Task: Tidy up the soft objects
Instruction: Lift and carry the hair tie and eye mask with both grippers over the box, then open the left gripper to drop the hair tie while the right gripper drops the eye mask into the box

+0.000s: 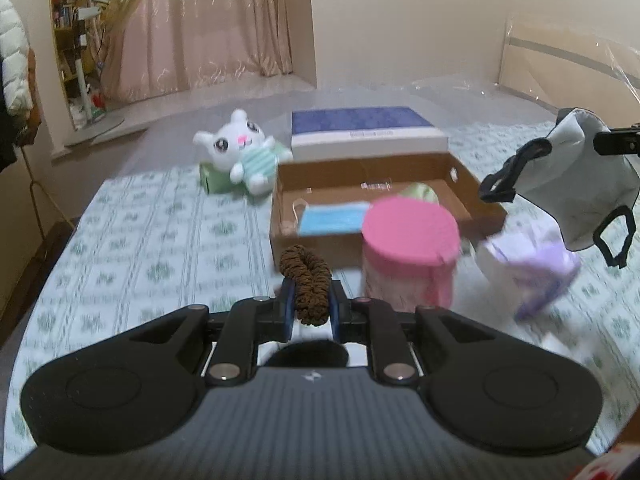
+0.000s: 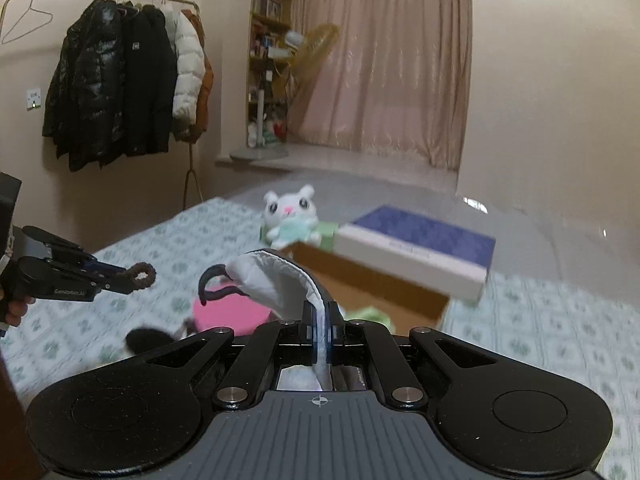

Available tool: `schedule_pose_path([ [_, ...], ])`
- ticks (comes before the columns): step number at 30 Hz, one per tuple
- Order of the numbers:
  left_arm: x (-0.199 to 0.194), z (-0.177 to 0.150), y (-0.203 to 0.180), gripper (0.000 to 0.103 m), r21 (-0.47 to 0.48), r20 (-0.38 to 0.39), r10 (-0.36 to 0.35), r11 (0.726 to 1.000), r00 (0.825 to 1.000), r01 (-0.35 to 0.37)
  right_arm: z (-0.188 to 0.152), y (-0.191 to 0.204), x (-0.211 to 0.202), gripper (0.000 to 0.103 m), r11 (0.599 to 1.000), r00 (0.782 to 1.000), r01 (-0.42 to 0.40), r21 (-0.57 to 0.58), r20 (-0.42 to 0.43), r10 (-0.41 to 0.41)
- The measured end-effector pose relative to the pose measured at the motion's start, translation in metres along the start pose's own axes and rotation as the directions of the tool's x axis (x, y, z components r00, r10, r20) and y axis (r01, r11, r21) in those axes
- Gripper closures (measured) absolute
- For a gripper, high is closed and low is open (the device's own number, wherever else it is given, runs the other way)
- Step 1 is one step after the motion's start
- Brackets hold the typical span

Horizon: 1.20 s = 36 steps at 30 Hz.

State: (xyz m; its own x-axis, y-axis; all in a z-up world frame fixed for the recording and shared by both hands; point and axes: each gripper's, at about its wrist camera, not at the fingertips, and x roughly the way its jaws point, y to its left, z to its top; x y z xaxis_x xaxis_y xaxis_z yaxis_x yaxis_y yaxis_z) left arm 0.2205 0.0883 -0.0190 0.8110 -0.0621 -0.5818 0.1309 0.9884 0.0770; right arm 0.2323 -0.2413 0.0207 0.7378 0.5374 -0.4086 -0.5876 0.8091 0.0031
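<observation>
A: How far along is the sorting looking?

B: Partly done, I'd judge. The open brown cardboard box [image 1: 460, 168] on the bed is already holding a blue pleated surgical mask [image 1: 334, 218] and something pale green. The left hand-held gripper [image 1: 312, 300] is pinching a brown ruffled fabric scrunchie [image 1: 306, 280] and carrying it above the patterned bedsheet [image 1: 140, 240], just short of the box.

A: And the other side?

B: The right hand-held gripper [image 2: 319, 322] is pressing its fingers together on a grey cloth face mask with black ear loops [image 2: 276, 276], which is dangling in the air near the box.

A: What is remaining?

B: Both carried items are waiting to go in, I think. The white plush bunny in a striped green outfit [image 1: 244, 150] is sitting outside, beside the box. The pink-lidded round tub [image 1: 408, 248] and a lilac-and-white packet [image 1: 532, 264] are standing in front.
</observation>
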Motion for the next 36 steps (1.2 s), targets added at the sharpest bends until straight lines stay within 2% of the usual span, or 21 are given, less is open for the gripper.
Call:
schedule_pose_path([
  [8,0.058,0.052,0.013,0.087,0.008,0.018,-0.035,0.999,0.999,0.035,0.025,-0.029,0.072,0.099,0.998,0.999,-0.01,-0.058,0.041,0.012],
  [14,0.118,0.087,0.013,0.087,0.024,-0.014,-0.069,0.997,0.998,0.07,0.034,-0.047,0.127,0.099,0.995,0.999,0.014,-0.1,0.045,-0.01],
  [18,0.153,0.102,0.007,0.086,0.05,-0.023,-0.067,0.996,0.998,0.068,0.036,-0.059,0.156,0.099,0.994,0.999,0.034,-0.105,0.04,-0.03],
  [25,0.204,0.116,0.003,0.078,0.049,-0.024,-0.074,0.996,0.997,0.075,0.032,-0.072,0.191,0.099,0.99,0.998,0.062,-0.128,0.031,-0.059],
  [27,0.213,0.119,0.002,0.072,0.05,-0.017,-0.088,0.995,0.996,0.089,0.031,-0.074,0.2,0.099,0.987,0.997,0.071,-0.145,0.025,-0.068],
  [29,0.222,0.12,0.003,0.062,0.04,-0.026,-0.099,0.994,0.995,0.1,0.031,-0.075,0.207,0.099,0.985,0.997,0.073,-0.156,0.017,-0.071],
  [33,0.233,0.119,0.008,0.06,0.002,-0.045,-0.122,0.993,0.992,0.122,0.029,-0.077,0.217,0.099,0.983,0.996,0.085,-0.162,0.015,-0.084],
  [36,0.235,0.114,0.01,0.06,0.005,-0.06,-0.113,0.993,0.992,0.114,0.028,-0.079,0.223,0.099,0.98,0.995,0.095,-0.173,0.017,-0.093],
])
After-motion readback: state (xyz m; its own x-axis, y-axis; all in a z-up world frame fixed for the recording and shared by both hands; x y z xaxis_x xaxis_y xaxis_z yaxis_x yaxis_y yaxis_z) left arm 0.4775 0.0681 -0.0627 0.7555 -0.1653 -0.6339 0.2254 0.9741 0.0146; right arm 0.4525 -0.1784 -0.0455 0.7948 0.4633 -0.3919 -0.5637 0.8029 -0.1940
